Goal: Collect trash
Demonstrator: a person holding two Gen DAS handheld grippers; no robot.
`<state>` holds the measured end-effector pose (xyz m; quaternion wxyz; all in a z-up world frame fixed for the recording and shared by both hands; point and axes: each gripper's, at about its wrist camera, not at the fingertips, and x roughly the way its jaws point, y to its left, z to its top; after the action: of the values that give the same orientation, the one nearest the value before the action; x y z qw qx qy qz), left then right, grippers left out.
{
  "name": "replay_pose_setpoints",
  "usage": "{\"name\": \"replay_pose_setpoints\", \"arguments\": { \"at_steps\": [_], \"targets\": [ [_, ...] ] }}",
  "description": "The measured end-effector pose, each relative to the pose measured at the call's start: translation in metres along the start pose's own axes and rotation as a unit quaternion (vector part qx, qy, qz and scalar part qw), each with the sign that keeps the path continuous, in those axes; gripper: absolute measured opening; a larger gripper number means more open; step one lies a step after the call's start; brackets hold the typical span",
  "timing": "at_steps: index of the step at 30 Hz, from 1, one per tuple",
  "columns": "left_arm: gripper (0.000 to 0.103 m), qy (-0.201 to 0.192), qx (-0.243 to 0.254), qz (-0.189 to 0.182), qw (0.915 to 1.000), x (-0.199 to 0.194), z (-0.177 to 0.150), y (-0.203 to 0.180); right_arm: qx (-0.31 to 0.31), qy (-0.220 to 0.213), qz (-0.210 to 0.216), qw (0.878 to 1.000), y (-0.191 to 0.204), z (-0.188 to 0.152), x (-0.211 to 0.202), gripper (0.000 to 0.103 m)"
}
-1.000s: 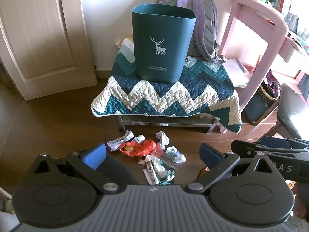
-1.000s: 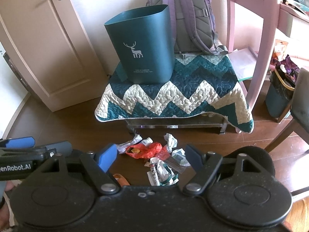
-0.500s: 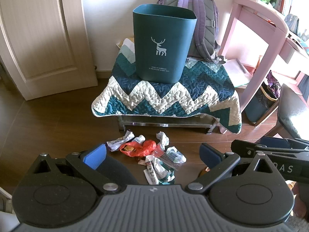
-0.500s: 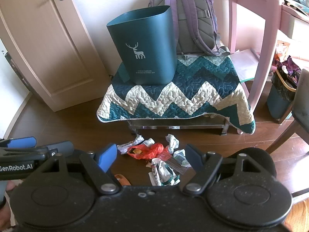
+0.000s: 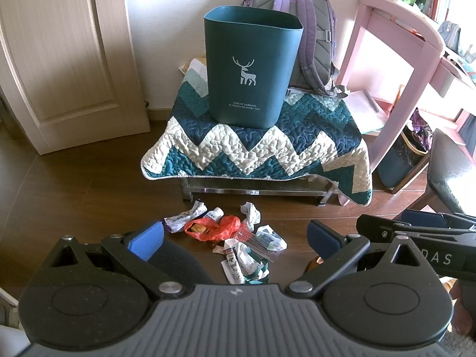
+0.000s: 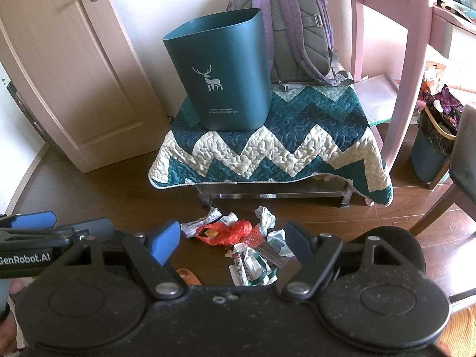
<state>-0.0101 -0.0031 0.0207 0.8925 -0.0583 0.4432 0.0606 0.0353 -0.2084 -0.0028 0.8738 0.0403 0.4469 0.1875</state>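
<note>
A pile of trash (image 5: 229, 238) (image 6: 247, 244) lies on the dark wood floor in front of a low bench: crumpled white wrappers, a red plastic bag (image 5: 214, 227) (image 6: 229, 232) and a clear packet. A teal bin (image 5: 251, 74) (image 6: 220, 74) with a white deer stands upright on the quilted bench cover. My left gripper (image 5: 233, 238) is open, held above the floor with the pile between its blue pads. Open too and just as high, my right gripper (image 6: 233, 242) frames the pile. Each gripper shows at the edge of the other's view.
A zigzag quilt (image 5: 297, 154) (image 6: 312, 151) drapes the bench. A purple backpack (image 5: 312, 29) (image 6: 297, 29) leans on the wall behind the bin. A door (image 6: 74, 74) stands left, a pink desk (image 5: 410, 59) right with a lined bin (image 6: 434, 142) and a chair (image 5: 452, 169).
Both grippers have shifted slightly, so the bin and bench drift a little right in the right wrist view. Neither gripper's opening has changed, and the trash lies where it was.
</note>
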Motion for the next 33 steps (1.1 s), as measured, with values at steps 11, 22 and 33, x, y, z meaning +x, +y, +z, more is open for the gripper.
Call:
{"name": "replay_pose_setpoints", "arguments": {
  "at_steps": [11,22,33],
  "targets": [
    [0.103,0.0,0.0,0.0,1.0,0.0,-0.001,0.0,0.0,0.0,0.0,1.0,-0.001,-0.001,0.001,0.078],
    [0.103,0.001,0.0,-0.001,1.0,0.0,-0.002,-0.001,0.001,0.001,0.0,1.0,-0.001,-0.001,0.002,0.078],
    [0.103,-0.004,-0.025,-0.018,0.9995,0.011,-0.002,0.005,0.001,0.009,-0.006,1.0,-0.004,-0.003,0.011,0.078]
  ]
}}
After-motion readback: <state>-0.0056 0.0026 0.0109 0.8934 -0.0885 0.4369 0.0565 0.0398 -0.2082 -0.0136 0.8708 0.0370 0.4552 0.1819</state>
